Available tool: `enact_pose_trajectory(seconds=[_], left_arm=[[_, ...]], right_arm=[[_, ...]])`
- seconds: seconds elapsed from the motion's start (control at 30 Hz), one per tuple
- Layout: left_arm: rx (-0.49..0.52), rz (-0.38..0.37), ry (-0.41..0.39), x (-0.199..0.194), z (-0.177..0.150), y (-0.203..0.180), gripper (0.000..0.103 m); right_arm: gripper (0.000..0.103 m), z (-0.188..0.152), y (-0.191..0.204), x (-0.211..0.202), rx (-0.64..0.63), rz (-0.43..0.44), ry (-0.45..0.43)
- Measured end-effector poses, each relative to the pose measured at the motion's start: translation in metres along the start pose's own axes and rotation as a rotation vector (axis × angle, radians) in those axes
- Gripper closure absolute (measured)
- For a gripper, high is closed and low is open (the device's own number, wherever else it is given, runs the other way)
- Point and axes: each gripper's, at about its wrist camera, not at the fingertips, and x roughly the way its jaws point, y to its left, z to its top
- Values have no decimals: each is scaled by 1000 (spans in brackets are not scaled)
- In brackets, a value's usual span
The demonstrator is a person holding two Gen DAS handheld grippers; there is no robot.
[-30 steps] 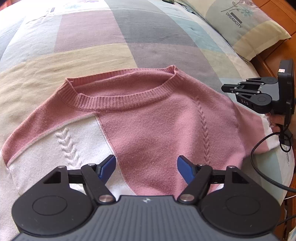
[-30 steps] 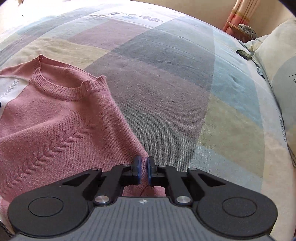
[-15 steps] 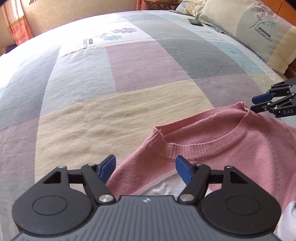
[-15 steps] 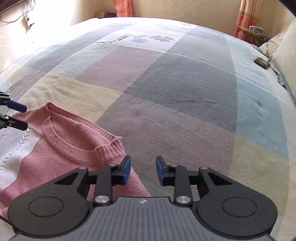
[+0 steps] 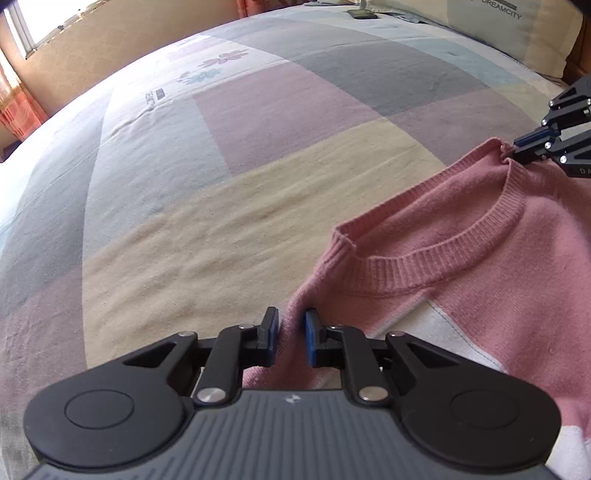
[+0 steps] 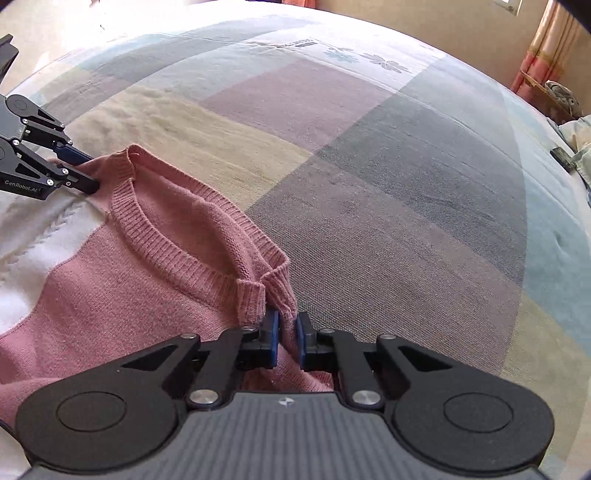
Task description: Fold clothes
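A pink and white knitted sweater (image 5: 480, 280) lies flat on the bed, its ribbed neckline (image 6: 173, 254) facing away from me. My left gripper (image 5: 291, 332) is shut on the pink shoulder edge left of the neckline. My right gripper (image 6: 287, 334) is shut on the shoulder edge right of the neckline, bunching the collar rib there. In the left wrist view the right gripper (image 5: 517, 147) pinches the far corner of the collar. In the right wrist view the left gripper (image 6: 86, 171) holds the other shoulder.
The bed is covered by a checked bedspread (image 5: 258, 155) in beige, mauve, grey and pale blue. A pillow (image 5: 491, 26) lies at the head of the bed. A small dark object (image 6: 561, 157) rests on the bedspread near it. Curtains (image 6: 550, 48) hang beyond.
Both grippers have moved up to the sweater's shoulders. The left went from wide open over the chest to shut on the left shoulder. The right opened, then shut beside the collar.
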Motion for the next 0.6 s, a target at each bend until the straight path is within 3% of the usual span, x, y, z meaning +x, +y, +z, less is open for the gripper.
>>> enact_pose_trajectory(seconds=[0.07,0.1,0.17,0.27,0.33,0.47,0.6], left_arm=[[-25,-27,10,0,-1,-2,90],[-37,-41,15,0,-1,-2,90],[-62,-69,25,1,-2,-4,90],[-100,-110,40,1,-4,-7,83],[-125,-137,50,1,-5,-8,79],[-174,-192,70,2,-6,-11,78],[-237,-207,15,8,-1,0,73]], right_arm=[[90,6,-3,2,-12,-108,-21],[99,11,-11,6,27,-126,-21],[99,19,-26,8,106,-140,-27],[82,15,-33,-14,209,-77,-57],[60,7,-31,-34,266,-40,-71],[54,-28,-17,-45,373,11,2],[53,-56,-16,-21,433,-47,49]])
